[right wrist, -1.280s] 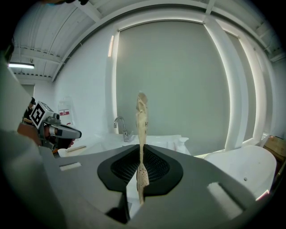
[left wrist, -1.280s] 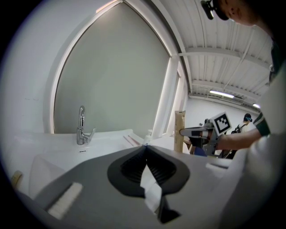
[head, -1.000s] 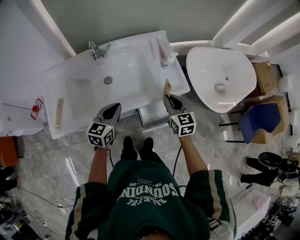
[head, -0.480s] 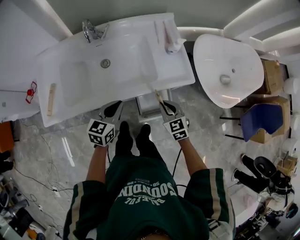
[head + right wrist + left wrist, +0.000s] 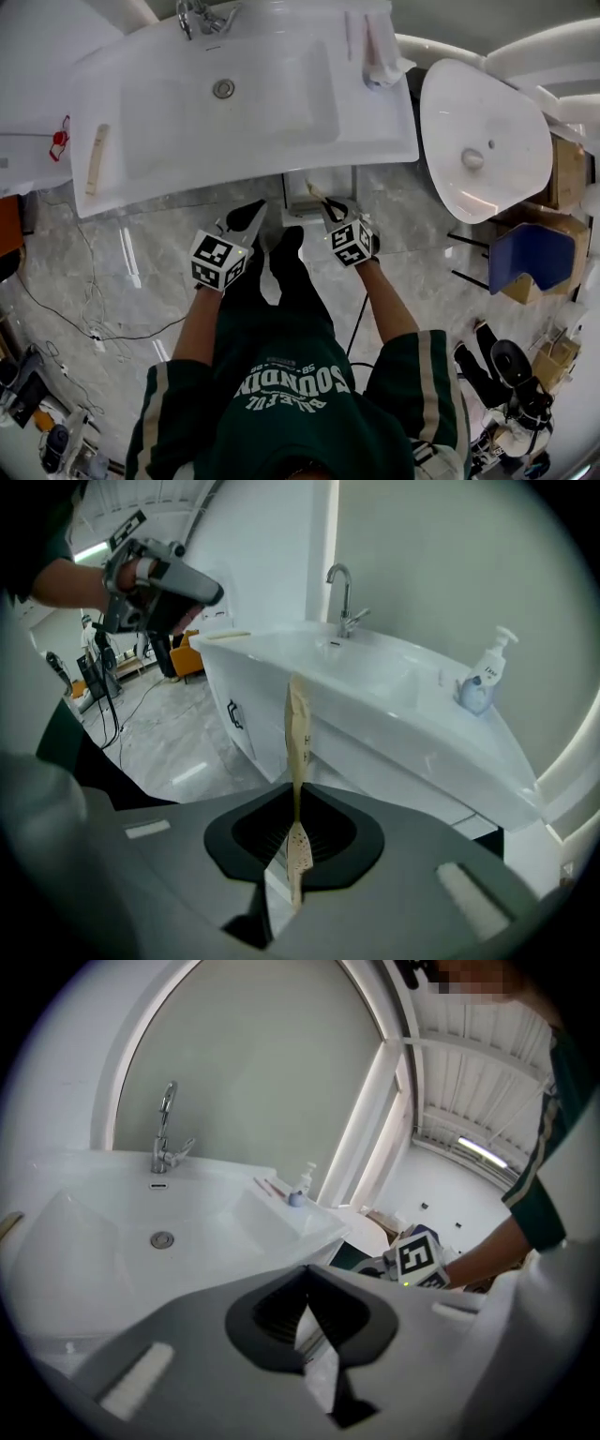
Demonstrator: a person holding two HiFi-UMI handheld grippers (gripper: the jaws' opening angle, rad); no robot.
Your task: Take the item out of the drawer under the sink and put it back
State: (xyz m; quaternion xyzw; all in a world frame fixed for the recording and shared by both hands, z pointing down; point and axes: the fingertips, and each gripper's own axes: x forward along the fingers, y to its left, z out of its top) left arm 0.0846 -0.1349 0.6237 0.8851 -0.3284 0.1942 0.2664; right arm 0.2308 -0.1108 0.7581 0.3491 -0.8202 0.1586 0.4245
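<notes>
My right gripper [image 5: 324, 203] [image 5: 296, 829] is shut on a thin tan paper packet [image 5: 316, 194] [image 5: 298, 731], which stands up from the jaws edge-on. It hangs just below the front edge of the white sink [image 5: 225, 103], over the open white drawer [image 5: 302, 187] beneath it. My left gripper [image 5: 251, 215] [image 5: 307, 1309] is level with it on the left, in front of the sink cabinet. Its jaws are together with nothing between them. The inside of the drawer is mostly hidden by the sink's rim.
A faucet [image 5: 202, 17] and a soap bottle [image 5: 478, 686] stand at the back of the sink; a wooden brush [image 5: 94, 159] lies at its left end. A round white basin [image 5: 483, 141] is to the right. Cables [image 5: 94, 314] trail over the marble floor on the left.
Both grippers have come down from sink height to below its front edge. The right one has tipped downward with the packet and now sits at the drawer.
</notes>
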